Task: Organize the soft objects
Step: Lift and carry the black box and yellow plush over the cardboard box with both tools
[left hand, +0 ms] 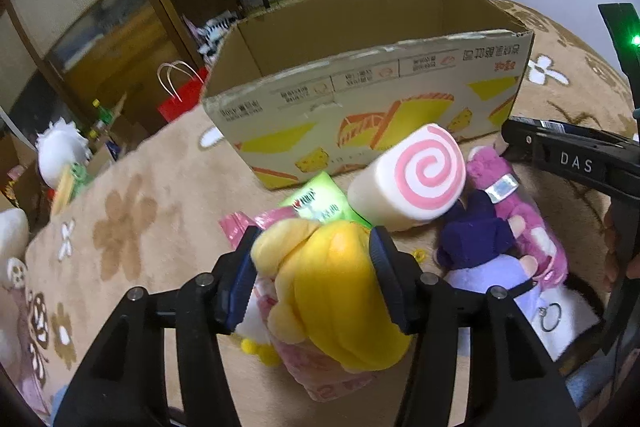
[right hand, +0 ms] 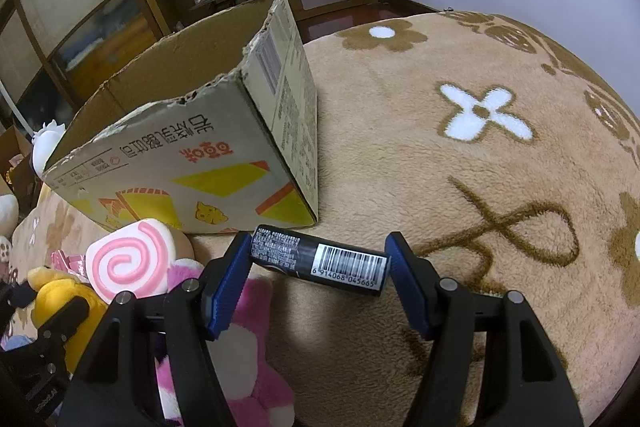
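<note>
Left claw (left hand: 312,267) pinched yellow plush (left hand: 332,287) over blanket (left hand: 152,195), near cardboard box (left hand: 360,99). Plush looked light, squashy; mid-body grip seemed soundest. Right claw (right hand: 318,267) clamped black carton (right hand: 320,261) endwise; stiff, probably light.

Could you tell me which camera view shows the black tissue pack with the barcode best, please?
The right wrist view: the black tissue pack lies between the right gripper's fingers, barcode fully visible. The left wrist view shows only a dark edge of it at the right.
</note>
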Action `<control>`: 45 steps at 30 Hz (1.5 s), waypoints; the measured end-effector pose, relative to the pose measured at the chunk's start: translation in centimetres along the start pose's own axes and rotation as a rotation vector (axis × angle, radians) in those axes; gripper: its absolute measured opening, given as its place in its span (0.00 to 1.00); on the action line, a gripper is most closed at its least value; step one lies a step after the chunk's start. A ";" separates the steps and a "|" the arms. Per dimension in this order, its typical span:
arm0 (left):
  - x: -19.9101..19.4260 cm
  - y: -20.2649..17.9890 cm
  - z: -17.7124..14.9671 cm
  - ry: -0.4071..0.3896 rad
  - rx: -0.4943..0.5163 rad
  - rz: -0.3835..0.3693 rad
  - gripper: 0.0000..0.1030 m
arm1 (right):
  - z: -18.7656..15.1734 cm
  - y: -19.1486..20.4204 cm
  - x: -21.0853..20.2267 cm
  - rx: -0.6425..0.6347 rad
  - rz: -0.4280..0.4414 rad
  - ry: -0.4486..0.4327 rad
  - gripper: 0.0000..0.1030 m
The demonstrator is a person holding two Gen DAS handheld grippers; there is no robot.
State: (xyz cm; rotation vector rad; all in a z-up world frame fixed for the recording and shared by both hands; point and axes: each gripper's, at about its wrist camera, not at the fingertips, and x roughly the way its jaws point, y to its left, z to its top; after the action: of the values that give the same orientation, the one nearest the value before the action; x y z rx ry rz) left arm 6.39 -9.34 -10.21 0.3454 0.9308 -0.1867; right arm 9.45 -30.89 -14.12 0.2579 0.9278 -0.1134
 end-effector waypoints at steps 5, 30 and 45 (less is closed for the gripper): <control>-0.3 0.4 0.0 -0.012 -0.020 -0.046 0.40 | 0.0 0.3 0.1 -0.021 -0.012 0.000 0.70; -4.6 3.2 1.0 -0.201 -0.105 -0.025 0.30 | 1.1 1.0 -6.3 -0.038 0.067 -0.162 0.68; -9.8 7.1 5.9 -0.463 -0.168 0.105 0.31 | 3.5 5.3 -11.4 -0.177 0.142 -0.348 0.68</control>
State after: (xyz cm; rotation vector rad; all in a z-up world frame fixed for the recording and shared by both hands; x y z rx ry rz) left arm 7.26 -4.86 2.48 0.1820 0.4656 -0.0849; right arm 6.51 -26.89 -2.08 0.1324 0.5672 0.0542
